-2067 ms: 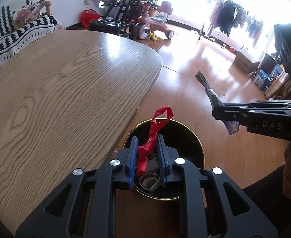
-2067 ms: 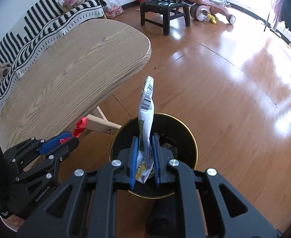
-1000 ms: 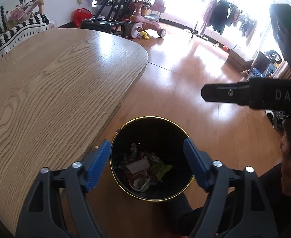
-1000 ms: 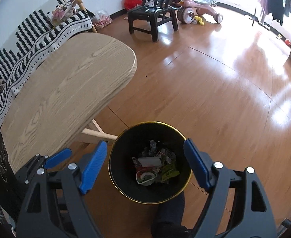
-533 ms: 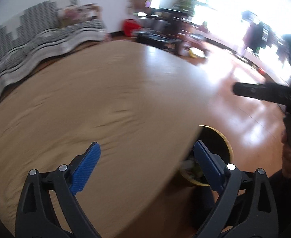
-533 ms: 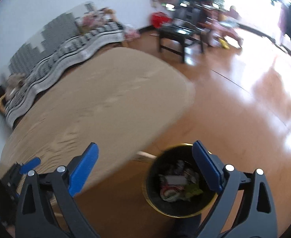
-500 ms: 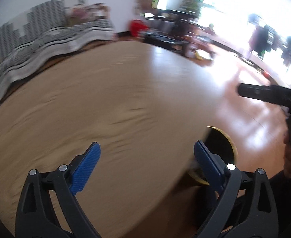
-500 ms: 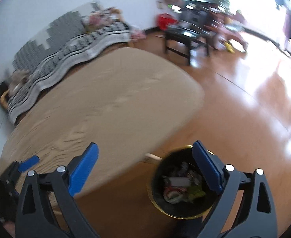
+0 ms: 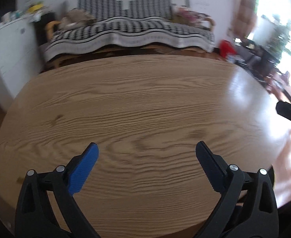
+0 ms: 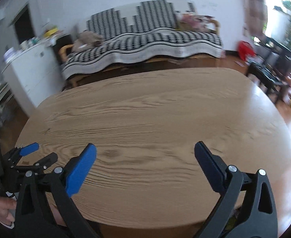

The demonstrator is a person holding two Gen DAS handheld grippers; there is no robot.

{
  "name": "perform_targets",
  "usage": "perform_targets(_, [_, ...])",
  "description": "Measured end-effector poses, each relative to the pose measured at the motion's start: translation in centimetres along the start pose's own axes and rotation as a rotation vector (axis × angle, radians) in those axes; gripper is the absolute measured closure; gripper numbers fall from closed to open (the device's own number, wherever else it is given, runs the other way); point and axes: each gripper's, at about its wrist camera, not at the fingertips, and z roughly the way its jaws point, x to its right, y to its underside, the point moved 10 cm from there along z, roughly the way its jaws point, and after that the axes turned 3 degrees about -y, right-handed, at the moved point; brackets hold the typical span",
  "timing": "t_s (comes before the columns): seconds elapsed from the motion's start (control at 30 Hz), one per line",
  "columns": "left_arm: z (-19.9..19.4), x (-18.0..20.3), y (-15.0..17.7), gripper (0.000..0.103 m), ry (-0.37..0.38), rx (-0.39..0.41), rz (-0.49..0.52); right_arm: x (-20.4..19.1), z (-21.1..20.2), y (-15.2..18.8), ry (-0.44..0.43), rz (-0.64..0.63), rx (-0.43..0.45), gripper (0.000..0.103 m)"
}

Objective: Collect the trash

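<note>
From the left wrist view, the left gripper is pointing down at a big wooden table. Its two blue pads are sitting far apart and are opening a little more, with nothing between them. Only bare wood is showing under the claw. The picture is a bit blurry. Far behind the table, a sofa with a black and white blanket is standing against the wall. A white cabinet is standing at the far left. A red thing is sitting on the floor at the far right. The tip of the right gripper is poking in from the right edge. At the near right corner, just past the table edge, a dark round shape with a thin gold line is peeking out, but I cannot tell what it is. No trash is showing on the table.

From the right wrist view, the right gripper is also pointing down at the same table. Its blue pads are wide apart and opening a little more too, holding nothing. The left gripper is showing at the near left, with a hand wrapped around its handle. The sofa is far behind, and a black chair is standing at the far right.
</note>
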Motion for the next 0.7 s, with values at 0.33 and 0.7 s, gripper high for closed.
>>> perform_targets(0.33, [1.2, -3.8, -1.3, 0.007, -0.097, -0.010, -0.086, -2.8, 4.3, 1.6, -0.009, -0.044, -0.063, 0.007])
perform_targets(0.7, [2.3, -2.5, -1.7, 0.007, -0.083, -0.022, -0.089, -0.1, 3.4, 2.2, 0.002, 0.013, -0.062, 0.007])
